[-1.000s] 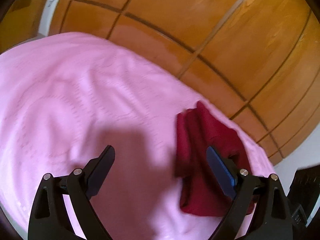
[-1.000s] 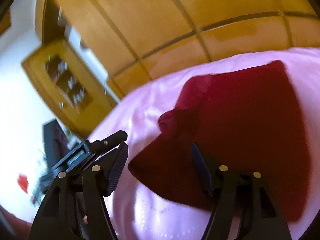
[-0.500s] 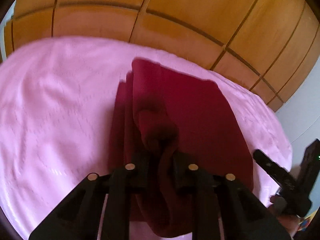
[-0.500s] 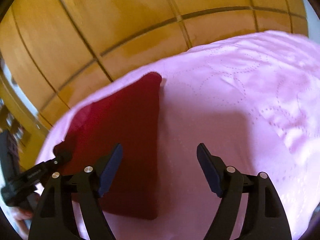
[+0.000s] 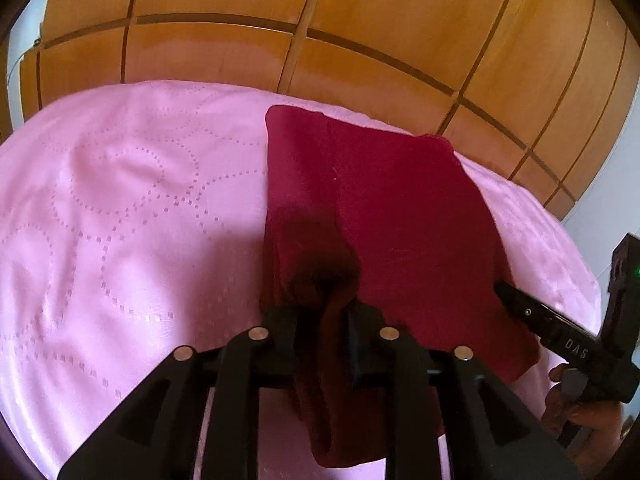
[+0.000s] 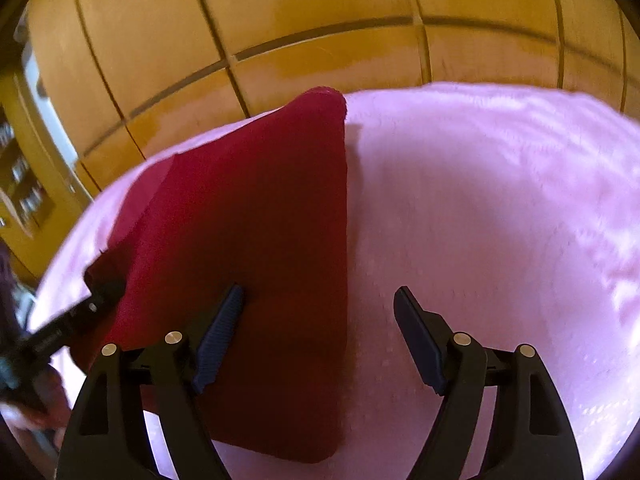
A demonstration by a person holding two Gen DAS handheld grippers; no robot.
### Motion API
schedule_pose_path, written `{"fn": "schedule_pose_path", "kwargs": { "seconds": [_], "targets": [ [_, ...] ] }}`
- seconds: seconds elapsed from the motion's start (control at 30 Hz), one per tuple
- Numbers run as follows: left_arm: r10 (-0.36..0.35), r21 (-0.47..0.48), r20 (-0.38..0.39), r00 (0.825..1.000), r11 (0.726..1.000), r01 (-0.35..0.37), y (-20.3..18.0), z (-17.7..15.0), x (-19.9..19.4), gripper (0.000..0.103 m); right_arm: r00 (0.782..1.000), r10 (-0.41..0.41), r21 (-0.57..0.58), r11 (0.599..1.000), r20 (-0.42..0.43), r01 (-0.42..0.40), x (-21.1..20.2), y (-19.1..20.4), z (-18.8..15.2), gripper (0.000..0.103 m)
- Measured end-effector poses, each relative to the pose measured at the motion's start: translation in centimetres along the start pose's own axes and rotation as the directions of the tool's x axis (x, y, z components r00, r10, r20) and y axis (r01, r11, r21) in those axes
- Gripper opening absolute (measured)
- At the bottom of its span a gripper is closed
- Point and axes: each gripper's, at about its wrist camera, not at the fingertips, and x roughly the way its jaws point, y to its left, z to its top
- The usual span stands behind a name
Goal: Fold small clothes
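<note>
A dark red garment [image 5: 392, 208] lies folded on the pink bedspread [image 5: 120, 216]. My left gripper [image 5: 326, 312] is shut on a bunched near edge of the garment. In the right wrist view the garment [image 6: 256, 216] fills the left half, and my right gripper [image 6: 320, 344] is open above its right edge, with the left finger over the cloth and the right finger over the bedspread [image 6: 500, 208]. The right gripper also shows at the right edge of the left wrist view [image 5: 520, 308], and the left gripper shows at the far left of the right wrist view [image 6: 96, 300].
Wooden wardrobe panels [image 5: 360, 40] stand right behind the bed. A wooden shelf unit [image 6: 20, 184] stands at the far left of the right wrist view. The bedspread stretches wide to the left of the garment.
My left gripper went from open beside the garment to shut on its near edge. My right gripper swung from over the garment's middle to its right edge and stayed open.
</note>
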Motion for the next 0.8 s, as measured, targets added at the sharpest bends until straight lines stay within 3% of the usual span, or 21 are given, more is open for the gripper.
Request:
{"fn": "schedule_pose_path", "kwargs": {
  "seconds": [0.03, 0.07, 0.1, 0.23, 0.33, 0.43, 0.57, 0.7, 0.8],
  "targets": [
    [-0.012, -0.028, 0.002, 1.0, 1.0, 0.012, 0.3, 0.1, -0.6, 0.031, 1.0, 0.018, 0.022, 1.0, 0.006, -0.019, -0.6, -0.4, 0.1, 0.076],
    [-0.004, -0.059, 0.011, 1.0, 0.998, 0.005, 0.7, 0.4, -1.3, 0.049, 0.999, 0.029, 0.035, 0.999, 0.015, -0.029, -1.2, -0.6, 0.0, 0.077],
    [0.004, -0.089, 0.036, 0.999, 0.996, -0.001, 1.1, 0.5, -2.2, 0.054, 0.999, 0.033, 0.046, 0.998, 0.027, -0.034, -1.8, -0.8, 0.2, 0.078],
    [0.043, -0.124, 0.183, 0.982, 0.992, -0.02, 1.3, 2.5, -6.5, 0.059, 0.996, 0.011, 0.058, 0.998, 0.089, -0.016, -4.2, -1.9, 1.4, 0.081],
    [0.017, -0.054, 0.21, 0.978, 0.999, -0.005, -1.0, 4.8, -6.8, 0.064, 0.994, -0.004, 0.063, 0.998, 0.107, -0.003, -4.2, -2.4, 3.0, 0.082],
    [0.006, 0.053, 0.16, 0.987, 0.998, -0.015, -3.9, 6.2, -4.6, 0.065, 0.993, -0.034, 0.06, 0.998, 0.11, 0.027, -3.4, -2.5, 5.3, 0.082],
    [0.019, 0.121, 0.07, 0.997, 0.992, -0.027, -6.0, 6.7, -1.3, 0.065, 0.995, -0.076, 0.073, 0.995, 0.06, 0.071, -1.2, -1.8, 7.0, 0.082],
    [0.063, 0.15, 0.032, 0.998, 0.986, -0.067, -6.5, 7.0, 0.7, 0.065, 0.997, -0.079, 0.092, 0.993, 0.016, 0.077, 0.6, -1.1, 7.6, 0.082],
    [0.135, 0.188, 0.029, 0.99, 0.972, -0.138, -6.2, 7.0, 2.2, 0.065, 0.996, -0.091, 0.085, 0.992, 0.003, 0.09, 2.0, -0.3, 8.2, 0.082]
  ]
}}
